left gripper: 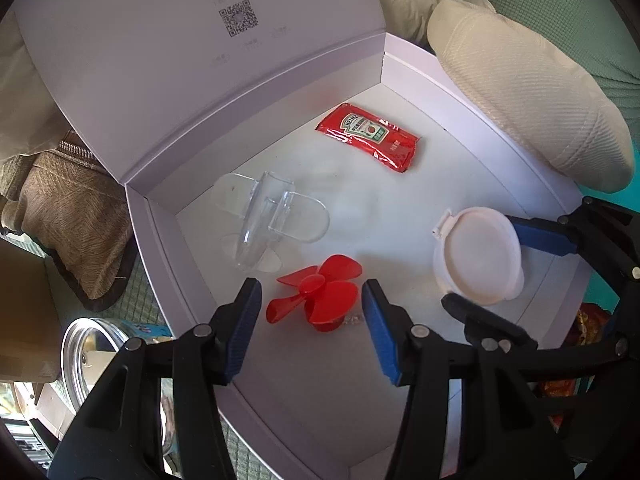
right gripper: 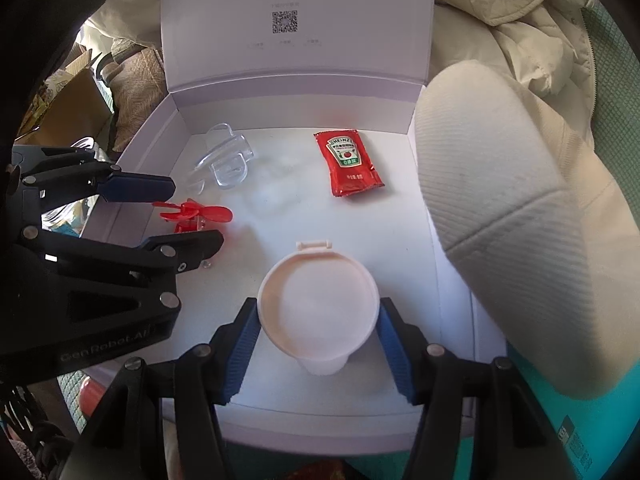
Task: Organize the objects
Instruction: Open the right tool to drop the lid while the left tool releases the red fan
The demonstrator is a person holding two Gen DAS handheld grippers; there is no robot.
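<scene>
A white round lidded cup point(right gripper: 318, 306) sits between the blue pads of the right gripper point(right gripper: 318, 340), near the front edge of the white box point(right gripper: 452, 320) that carries everything. Both pads press against the cup's rim, so the right gripper is closed on it; whether the cup rests on the box floor or hangs just above it I cannot tell. The cup's hinge tab points toward the back wall.

Toward the left wall lies a red propeller point(left gripper: 316, 292), flat on the box floor. The left gripper point(left gripper: 310, 320) straddles it with its jaws spread wide, the pads on either side of the blades and apart from them.

Behind the propeller, toward the back left corner, lies a clear plastic airplane body point(left gripper: 268, 218) on its side. A red Heinz ketchup packet point(right gripper: 348, 162) lies flat toward the back right corner, well apart from the cup and the propeller.

The box lid point(right gripper: 296, 28) stands open at the back edge, showing a printed QR code. A cream textured cushion point(right gripper: 520, 208) presses over the right edge of the box. Just outside the left wall, a glass jar point(left gripper: 86, 354) with a metal rim lies beside a brown woven cushion point(left gripper: 76, 216).
</scene>
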